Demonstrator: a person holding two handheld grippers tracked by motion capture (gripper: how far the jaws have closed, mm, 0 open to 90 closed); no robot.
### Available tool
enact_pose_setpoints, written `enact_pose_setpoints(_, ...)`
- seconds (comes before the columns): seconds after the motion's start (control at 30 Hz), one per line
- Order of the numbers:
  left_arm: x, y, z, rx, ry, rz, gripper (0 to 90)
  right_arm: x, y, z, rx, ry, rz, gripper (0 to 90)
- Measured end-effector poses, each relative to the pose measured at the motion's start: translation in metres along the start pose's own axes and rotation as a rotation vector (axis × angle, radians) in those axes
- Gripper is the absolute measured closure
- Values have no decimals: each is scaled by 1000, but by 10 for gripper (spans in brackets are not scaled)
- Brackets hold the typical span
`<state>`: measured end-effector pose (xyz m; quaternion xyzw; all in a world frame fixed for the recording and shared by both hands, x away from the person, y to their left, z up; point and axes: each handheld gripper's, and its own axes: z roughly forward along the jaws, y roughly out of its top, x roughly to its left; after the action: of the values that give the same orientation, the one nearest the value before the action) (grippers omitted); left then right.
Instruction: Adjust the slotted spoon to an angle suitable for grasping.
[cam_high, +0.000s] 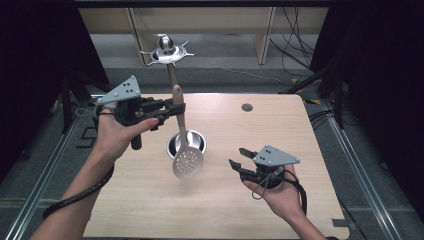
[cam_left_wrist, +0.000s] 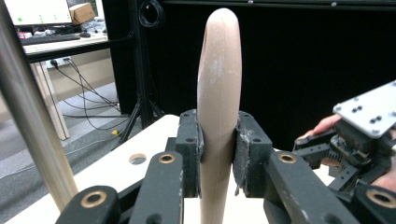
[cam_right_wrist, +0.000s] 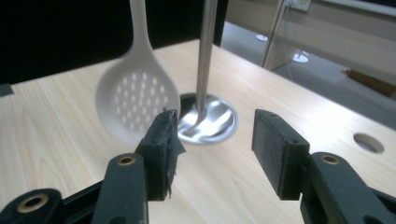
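Two pads of the left gripper (cam_high: 172, 110) clamp the skimmer (cam_high: 186, 159) partway down its pale handle, so it hangs above the table, just in front of the steel stand (cam_high: 186, 143). It looks light, stiff, a little slick; gripping nearer the perforated round head should stop it swinging. Right of the stand, the right gripper (cam_high: 239, 157) hovers, jaws apart and empty.

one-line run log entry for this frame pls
left hand-held gripper: shut on slotted spoon handle, spoon hanging above table | right hand-held gripper: open, empty | stand base: on table
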<state>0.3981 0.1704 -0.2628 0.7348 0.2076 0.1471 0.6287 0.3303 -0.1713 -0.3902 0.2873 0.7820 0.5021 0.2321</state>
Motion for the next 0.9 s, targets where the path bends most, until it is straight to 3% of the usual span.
enact_pose_setpoints(0.07,1,1,-1,4,1,2,733,-2,-4,-1,15,-1,3,510)
enact_pose_setpoints(0.2,4,5,-1,22,-9,10,733,-9,-28,-1,77,-29,17,490)
enact_pose_setpoints(0.3,6,7,1,34,-21,19,733,-13,-37,-2,89,-42,18,486)
enact_pose_setpoints(0.33,7,7,1,34,-21,21,734,-17,-40,-3,88,-49,-13,485)
enact_pose_setpoints(0.37,7,8,2,32,-21,21,734,-18,-43,-4,92,-52,28,485)
enact_pose_setpoints(0.47,10,10,5,35,-38,32,734,-27,-55,-12,113,-65,75,484)
enact_pose_setpoints(0.6,12,13,7,32,-43,36,734,-31,-65,-16,141,-69,106,484)
enact_pose_setpoints(0.67,14,14,7,29,-38,34,734,-38,-69,-17,129,-77,74,484)
enact_pose_setpoints(0.7,14,15,7,28,-35,31,734,-36,-69,-19,139,-83,117,484)
enact_pose_setpoints(0.87,16,17,3,25,-33,31,734,-39,-67,-21,122,-99,111,484)
enact_pose_setpoints(0.9,17,17,3,25,-28,27,734,-38,-67,-20,138,-93,135,484)
